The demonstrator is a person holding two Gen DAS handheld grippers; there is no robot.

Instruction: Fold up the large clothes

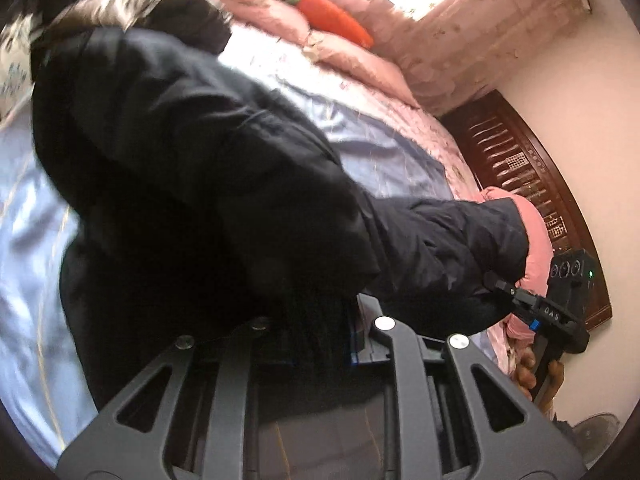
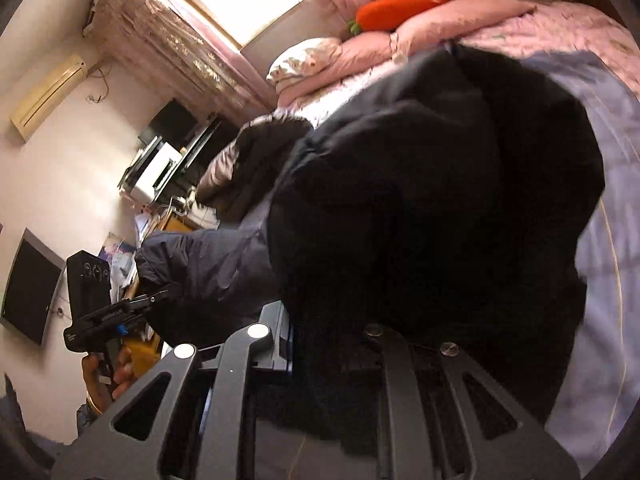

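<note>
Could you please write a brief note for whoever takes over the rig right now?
Left gripper: shut on a sleeve end of the dark jacket.
Right gripper: shut on the other sleeve end, seen from the left wrist camera.
Jacket: a dark padded one, held up by both sleeves over the bed, its body hanging in front of both cameras.
Also on the bed: pink bedding and an orange carrot cushion, clear of the jacket.
Done: jacket picked up by the sleeves.
Left: no fold is visible yet; probably lay it flat, bring the sleeves in, then fold the body.
</note>
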